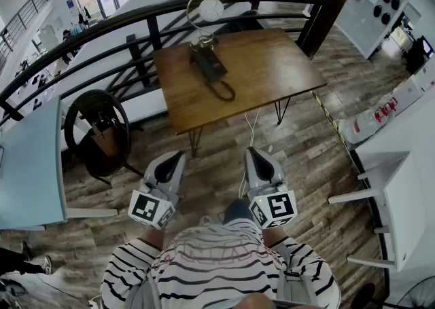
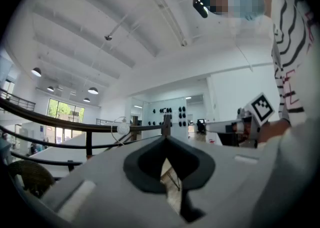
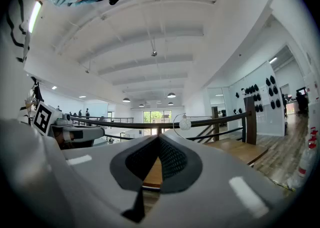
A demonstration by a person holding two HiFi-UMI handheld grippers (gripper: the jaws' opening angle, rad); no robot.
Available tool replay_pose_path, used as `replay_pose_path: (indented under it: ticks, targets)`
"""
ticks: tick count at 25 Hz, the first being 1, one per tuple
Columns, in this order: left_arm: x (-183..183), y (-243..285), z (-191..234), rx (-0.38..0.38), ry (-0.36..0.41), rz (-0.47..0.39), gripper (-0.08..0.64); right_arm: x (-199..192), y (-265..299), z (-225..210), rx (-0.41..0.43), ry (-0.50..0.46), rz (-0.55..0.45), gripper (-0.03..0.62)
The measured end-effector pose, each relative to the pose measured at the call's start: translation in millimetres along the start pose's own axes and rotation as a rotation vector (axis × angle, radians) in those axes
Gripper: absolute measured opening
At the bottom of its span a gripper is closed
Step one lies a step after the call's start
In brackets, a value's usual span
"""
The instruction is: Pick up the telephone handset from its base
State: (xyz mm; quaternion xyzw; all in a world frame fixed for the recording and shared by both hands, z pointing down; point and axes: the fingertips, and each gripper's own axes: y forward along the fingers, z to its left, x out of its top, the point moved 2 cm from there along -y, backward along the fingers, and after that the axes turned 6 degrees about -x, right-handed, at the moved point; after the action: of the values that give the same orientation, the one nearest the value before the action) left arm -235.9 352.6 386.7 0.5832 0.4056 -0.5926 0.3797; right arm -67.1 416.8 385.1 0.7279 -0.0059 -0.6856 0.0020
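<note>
Because the telephone handset point(image 1: 207, 63) lies far off on the table point(image 1: 272, 63), the left gripper point(image 1: 175, 157) and right gripper point(image 1: 253, 152) wait close in. Both are pinched closed, holding nothing.

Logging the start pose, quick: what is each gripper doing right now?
Grey left gripper: closed, holding nothing.
Grey right gripper: closed, holding nothing.

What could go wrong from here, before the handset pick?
1. Left tongs and right tongs are both shut, so they must open before reaching the black telephone handset.
2. Its black coiled cord could tug back on lifting.
3. The white globe lamp stands just behind; overreaching might knock it.
</note>
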Motion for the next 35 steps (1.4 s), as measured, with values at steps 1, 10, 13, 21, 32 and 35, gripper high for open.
replay_pose_path:
  ticks: [1, 10, 13, 21, 32, 35]
  targets:
    - [-0.3, 2.8, 2.4, -0.003, 0.001, -0.002, 0.002, 0.1, 4.1, -1.0, 0.006, 0.002, -0.005, -0.003]
    - [-16.6, 55.1, 37.5, -0.009, -0.025, 0.013, 0.03, -5.5, 60.4, -35.7, 0.014, 0.01, -0.029, 0.037]
    - [-23.4, 81.0, 59.4, -0.004, -0.038, 0.04, 0.1, -8.7, 94.3, -50.8, 0.034, 0.007, -0.027, 0.038]
    - [-38.1, 166.3, 104.4, 0.038, -0.068, 0.066, 0.165, -16.4, 178.7, -111.6, 0.101, -0.007, 0.011, 0.129]
    - [-80.4, 258.5, 165.2, 0.143, -0.183, 0.094, 0.219, -37.2, 276.1, -185.0, 0.181, -0.048, 0.068, 0.131]
    - [-91.5, 272.2, 189.0, 0.174, -0.218, 0.098, 0.225, -45.2, 303.2, -193.0, 0.192, -0.061, 0.091, 0.132]
